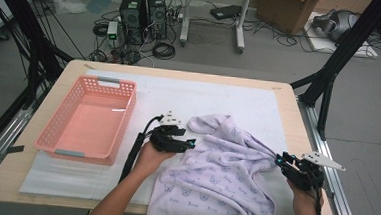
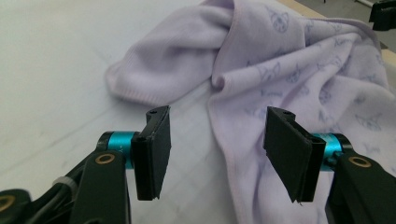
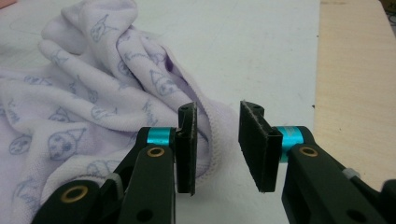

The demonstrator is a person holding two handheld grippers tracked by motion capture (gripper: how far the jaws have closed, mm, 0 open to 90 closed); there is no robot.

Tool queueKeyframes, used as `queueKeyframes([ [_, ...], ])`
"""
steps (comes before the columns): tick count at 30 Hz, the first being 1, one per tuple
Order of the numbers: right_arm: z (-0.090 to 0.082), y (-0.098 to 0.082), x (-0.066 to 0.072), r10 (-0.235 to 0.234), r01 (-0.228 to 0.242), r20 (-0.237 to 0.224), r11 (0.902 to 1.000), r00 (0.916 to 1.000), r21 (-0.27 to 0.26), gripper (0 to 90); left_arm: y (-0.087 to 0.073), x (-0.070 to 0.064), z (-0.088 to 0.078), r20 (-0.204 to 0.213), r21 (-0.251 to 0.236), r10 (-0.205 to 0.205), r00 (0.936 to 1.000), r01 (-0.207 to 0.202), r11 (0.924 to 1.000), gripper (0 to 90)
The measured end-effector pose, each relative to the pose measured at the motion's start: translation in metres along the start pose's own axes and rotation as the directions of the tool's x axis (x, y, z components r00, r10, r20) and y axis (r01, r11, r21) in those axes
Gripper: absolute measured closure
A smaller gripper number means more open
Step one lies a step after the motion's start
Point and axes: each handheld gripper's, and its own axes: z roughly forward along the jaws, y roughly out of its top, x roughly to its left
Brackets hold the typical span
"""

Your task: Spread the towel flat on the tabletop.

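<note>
Right now, scene: I see a lilac towel [image 1: 219, 174] printed with small cat faces lying rumpled on the white mat [image 1: 258, 106], from centre toward 5 o'clock of the table [image 1: 289, 101]; its near edge hangs over the table's front; a pink basket [image 1: 85, 118] sits well apart at 9 o'clock

Left gripper: left gripper [image 1: 189, 143] hovers at the towel's 9 o'clock edge; in the left gripper view [image 2: 217, 149] its jaws stand well apart with the towel's hem running between them, pads not pressing; nothing held

Right gripper: right gripper [image 1: 279, 161] sits at the towel's 3 o'clock edge; in the right gripper view [image 3: 217, 140] the jaws stand partly apart, the hem just beside the left pad, no grip

Step in hand, my judgement: taking hold of two edges to spread or fold the towel; I would lower each gripper until one single layer of hem lies between the pads, then close; grabbing a bunched fold would drag the whole heap

Hard to make out: the true corners are buried in folds; the overhanging part is cut off at the frame's bottom; whether the right pad touches cloth I cannot tell
</note>
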Motion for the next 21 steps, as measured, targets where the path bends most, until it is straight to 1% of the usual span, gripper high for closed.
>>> queueKeyframes([
  [2, 0.0, 0.0, 0.001, -0.003, 0.003, -0.005, 1.0, 1.0, 0.0, 65.2, 0.008, -0.004, 0.016, 0.008, 0.013, 0.006, 0.9999, -0.006, 0.9999, 42.1],
  [3, 0.001, 0.0, 0.001, 0.003, -0.003, -0.009, 1.0, 1.0, -0.002, 64.4, 0.011, -0.006, 0.024, 0.014, 0.023, 0.01, 0.9998, -0.011, 0.9997, 42.1],
  [5, 0.001, 0.0, 0.002, 0.004, -0.004, -0.015, 1.0, 0.9999, -0.005, 63.0, 0.015, -0.011, 0.038, 0.017, 0.055, 0.035, 0.9992, -0.036, 0.9979, 41.9],
  [6, 0.001, 0.0, 0.003, 0.001, -0.001, -0.017, 1.0, 0.9998, -0.002, 62.0, 0.017, -0.015, 0.048, 0.013, 0.069, 0.049, 0.9987, -0.05, 0.9964, 41.4],
  [7, 0.002, 0.0, 0.003, 0.001, -0.001, -0.023, 1.0, 0.9997, -0.001, 60.9, 0.019, -0.018, 0.056, 0.009, 0.096, 0.067, 0.9977, -0.067, 0.9931, 40.7],
  [8, 0.002, -0.001, 0.004, 0.005, -0.005, -0.027, 1.0, 0.9996, 0.004, 59.2, 0.02, -0.021, 0.064, 0.006, 0.112, 0.078, 0.9969, -0.078, 0.9906, 40.0],
  [9, 0.003, -0.001, 0.005, 0.007, -0.007, -0.029, 1.0, 0.9996, 0.006, 57.6, 0.021, -0.024, 0.07, 0.006, 0.123, 0.091, 0.9958, -0.091, 0.9882, 40.0],
  [10, 0.004, -0.001, 0.006, 0.002, -0.002, -0.03, 0.9999, 0.9995, 0.01, 56.6, 0.021, -0.027, 0.077, 0.002, 0.132, 0.095, 0.9955, -0.094, 0.9868, 40.2],
  [11, 0.005, -0.002, 0.007, 0.002, -0.001, -0.027, 0.9999, 0.9996, 0.013, 55.8, 0.02, -0.029, 0.083, -0.007, 0.154, 0.099, 0.9951, -0.097, 0.9833, 40.5],
  [12, 0.007, -0.002, 0.007, -0.005, 0.006, -0.028, 0.9999, 0.9996, 0.016, 55.8, 0.018, -0.031, 0.088, -0.01, 0.182, 0.116, 0.9932, -0.112, 0.9768, 42.3],
  [13, 0.008, -0.003, 0.007, -0.013, 0.013, -0.027, 0.9997, 0.9996, 0.022, 55.9, 0.016, -0.033, 0.09, -0.019, 0.193, 0.145, 0.9893, -0.139, 0.9714, 50.4],
  [14, 0.009, -0.004, 0.008, -0.015, 0.016, -0.023, 0.9994, 0.9996, 0.029, 55.8, 0.016, -0.035, 0.09, -0.033, 0.185, 0.152, 0.9879, -0.143, 0.9723, 54.9],
  [15, 0.01, -0.005, 0.008, -0.011, 0.012, -0.024, 0.9993, 0.9996, 0.037, 55.8, 0.016, -0.035, 0.087, -0.003, 0.187, 0.149, 0.9888, -0.146, 0.9715, 70.0],
  [16, 0.011, -0.006, 0.007, -0.009, 0.01, -0.024, 0.999, 0.9997, 0.044, 55.8, 0.017, -0.036, 0.085, -0.01, 0.203, 0.184, 0.9828, -0.178, 0.9627, 80.2],
  [17, 0.012, -0.007, 0.007, -0.009, 0.01, -0.024, 0.9989, 0.9997, 0.046, 55.8, 0.016, -0.037, 0.081, -0.007, 0.209, 0.2, 0.9798, -0.194, 0.9586, 81.4],
  [18, 0.013, -0.007, 0.006, -0.007, 0.009, -0.026, 0.9987, 0.9996, 0.05, 55.9, 0.014, -0.038, 0.075, -0.006, 0.2, 0.21, 0.9777, -0.205, 0.9581, 82.4],
  [20, 0.013, -0.008, 0.006, -0.007, 0.009, -0.027, 0.9985, 0.9996, 0.055, 55.8, 0.008, -0.036, 0.062, -0.001, 0.181, 0.195, 0.9809, -0.191, 0.9647, 82.8],
  [21, 0.014, -0.008, 0.007, -0.006, 0.008, -0.027, 0.9985, 0.9996, 0.055, 55.8, 0.004, -0.034, 0.055, 0.0, 0.168, 0.176, 0.9844, -0.174, 0.9704, 82.8],
])
